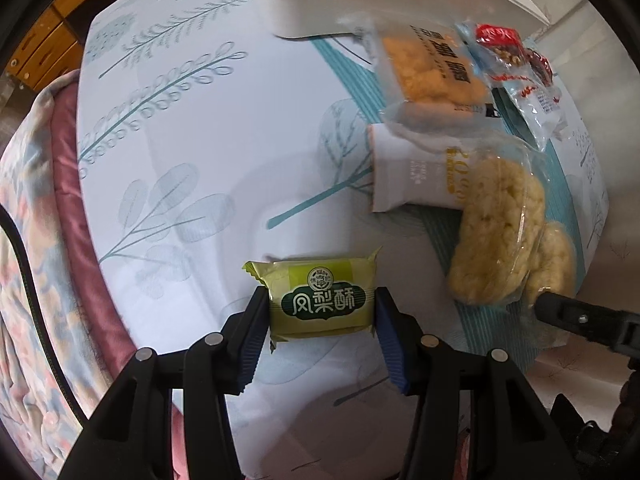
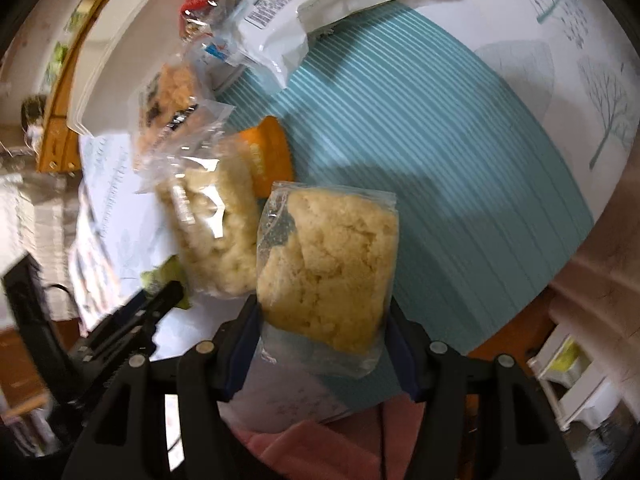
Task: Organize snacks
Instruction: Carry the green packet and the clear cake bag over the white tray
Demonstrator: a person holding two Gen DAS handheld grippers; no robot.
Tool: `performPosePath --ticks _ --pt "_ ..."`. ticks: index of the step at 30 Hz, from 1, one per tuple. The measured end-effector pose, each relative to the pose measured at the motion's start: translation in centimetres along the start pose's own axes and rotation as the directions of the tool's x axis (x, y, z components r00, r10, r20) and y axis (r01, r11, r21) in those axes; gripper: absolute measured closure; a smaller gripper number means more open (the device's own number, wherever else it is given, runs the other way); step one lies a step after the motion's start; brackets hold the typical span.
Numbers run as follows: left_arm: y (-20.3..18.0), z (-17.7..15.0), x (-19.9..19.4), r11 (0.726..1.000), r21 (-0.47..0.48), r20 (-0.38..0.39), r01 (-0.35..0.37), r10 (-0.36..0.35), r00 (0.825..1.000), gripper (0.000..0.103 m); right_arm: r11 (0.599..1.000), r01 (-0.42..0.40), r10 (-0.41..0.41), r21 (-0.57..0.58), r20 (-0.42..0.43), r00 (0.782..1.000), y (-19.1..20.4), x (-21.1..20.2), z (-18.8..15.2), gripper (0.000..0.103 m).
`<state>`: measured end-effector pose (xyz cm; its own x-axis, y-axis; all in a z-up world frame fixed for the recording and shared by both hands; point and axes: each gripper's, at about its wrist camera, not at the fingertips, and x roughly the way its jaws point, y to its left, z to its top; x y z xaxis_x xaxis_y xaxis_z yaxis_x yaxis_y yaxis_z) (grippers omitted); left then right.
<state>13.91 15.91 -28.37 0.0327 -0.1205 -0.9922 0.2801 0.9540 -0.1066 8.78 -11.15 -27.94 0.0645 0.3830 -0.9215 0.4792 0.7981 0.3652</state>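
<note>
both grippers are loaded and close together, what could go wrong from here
1. The right gripper pinches a clear bag of crumbly cake; squeezing may crush it.
2. The left gripper holds the green pastry near that arm, so they could bump.
3. Setting either down could shove the loose snack pile.

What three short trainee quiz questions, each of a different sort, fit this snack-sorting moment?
1. True or false: the left hand-held gripper grips a green pineapple cake packet.
2. The right hand-held gripper holds: A) red packet B) clear bag of pale yellow puffed cake C) nothing.
3. Fill in: the striped mat on the table is ___ in colour.

Key: 1 true; 2 B; 3 teal.
</note>
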Motion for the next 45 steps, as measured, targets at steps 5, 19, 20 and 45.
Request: performPosePath --ticks 5,19,20,45 --pt "1.6 0.6 -1.2 1.0 -0.004 0.005 0.002 -0.002 1.0 0.053 0.998 -0.057 0.057 0.013 0.02 0.998 1.2 -1.5 -0.5 0.044" --pt "3.7 5.6 -9.5 0.998 0.018 0.123 0.058 -0.059 0.991 0.053 0.985 -0.136 0.145 -0.106 0.082 0.986 5.8 -7.1 2.4 0.044" --pt "3.7 6.2 -10.4 0.998 0.026 0.133 0.052 -0.055 0.99 0.053 0.984 -0.138 0.149 -0.116 0.089 0.985 6.4 -7.4 2.7 0.044" --pt "-0.3 20.4 -17.4 0.994 0.105 0.295 0.021 -0.051 0.954 0.052 0.961 -0.093 0.15 -0.259 0.209 0.966 11.9 -11.0 14.2 0.044"
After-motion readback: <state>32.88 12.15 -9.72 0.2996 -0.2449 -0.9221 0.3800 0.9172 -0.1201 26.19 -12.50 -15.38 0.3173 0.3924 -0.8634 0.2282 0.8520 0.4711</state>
